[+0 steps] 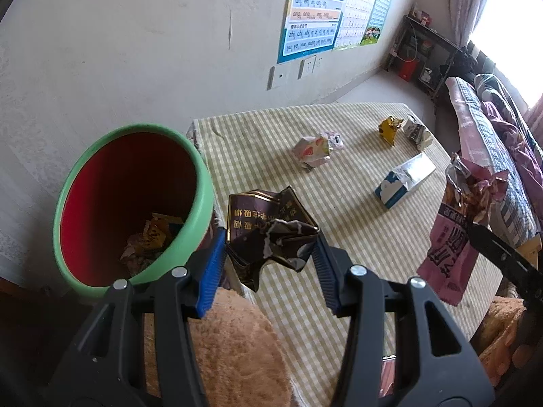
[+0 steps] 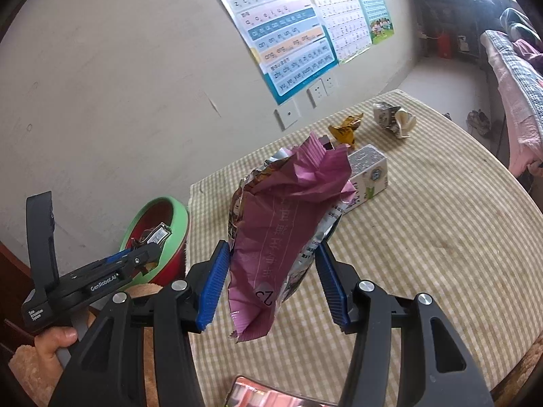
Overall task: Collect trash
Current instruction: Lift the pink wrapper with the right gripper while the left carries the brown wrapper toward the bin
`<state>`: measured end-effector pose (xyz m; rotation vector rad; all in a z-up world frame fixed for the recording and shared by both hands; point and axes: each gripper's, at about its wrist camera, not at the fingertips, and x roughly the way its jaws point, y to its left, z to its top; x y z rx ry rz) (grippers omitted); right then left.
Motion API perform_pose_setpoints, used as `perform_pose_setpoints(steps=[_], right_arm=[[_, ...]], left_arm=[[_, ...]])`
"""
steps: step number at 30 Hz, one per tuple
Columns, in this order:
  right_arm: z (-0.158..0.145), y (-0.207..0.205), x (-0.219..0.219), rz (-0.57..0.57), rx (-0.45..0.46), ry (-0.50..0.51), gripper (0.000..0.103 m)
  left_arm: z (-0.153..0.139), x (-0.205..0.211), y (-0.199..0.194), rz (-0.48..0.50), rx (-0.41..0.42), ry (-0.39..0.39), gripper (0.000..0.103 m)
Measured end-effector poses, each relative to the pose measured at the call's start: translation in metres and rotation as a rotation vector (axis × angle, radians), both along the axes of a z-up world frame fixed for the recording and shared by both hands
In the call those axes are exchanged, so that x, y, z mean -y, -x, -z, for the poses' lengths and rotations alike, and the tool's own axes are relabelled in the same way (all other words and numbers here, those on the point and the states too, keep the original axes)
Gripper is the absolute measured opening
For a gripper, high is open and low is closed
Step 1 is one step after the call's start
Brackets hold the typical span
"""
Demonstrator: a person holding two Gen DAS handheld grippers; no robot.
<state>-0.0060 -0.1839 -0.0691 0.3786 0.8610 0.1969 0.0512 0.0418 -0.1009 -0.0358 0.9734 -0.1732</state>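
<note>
My left gripper [image 1: 269, 240] is shut on a crumpled dark brown wrapper [image 1: 268, 234] with gold edging, held beside the rim of the green bin with a red inside [image 1: 132, 203]. Scraps lie at the bin's bottom. My right gripper [image 2: 271, 247] is shut on a pink snack bag [image 2: 281, 224], lifted above the checked tablecloth [image 2: 424, 237]. In the left wrist view that pink bag [image 1: 454, 237] hangs at the right. The right wrist view shows the left gripper [image 2: 149, 254] over the bin [image 2: 169, 224].
On the cloth lie a white and blue carton [image 1: 404, 179], a crumpled white-pink wrapper [image 1: 314, 151], a yellow wrapper [image 1: 390, 129] and a silver wrapper [image 1: 417, 132]. A phone [image 2: 271, 393] lies at the near edge. A bed [image 1: 492, 156] flanks the table's right side.
</note>
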Motion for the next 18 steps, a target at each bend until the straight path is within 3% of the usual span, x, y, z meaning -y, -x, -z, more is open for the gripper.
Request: perform_pose_setpoints(steps=[12, 14, 18], right_arm=[[-0.005, -0.002, -0.025, -0.072, 0.002, 0.004, 0.050], [-0.004, -0.003, -0.029, -0.085, -0.002, 0.004, 0.044], [0.003, -0.005, -0.037, -0.112, -0.026, 0.031, 0.042]], left_arm=[[-0.008, -0.021, -0.003, -0.042, 0.016, 0.014, 0.047], [-0.007, -0.024, -0.003, -0.048, 0.014, 0.016, 0.047], [-0.007, -0.029, -0.003, -0.057, 0.014, 0.018, 0.047]])
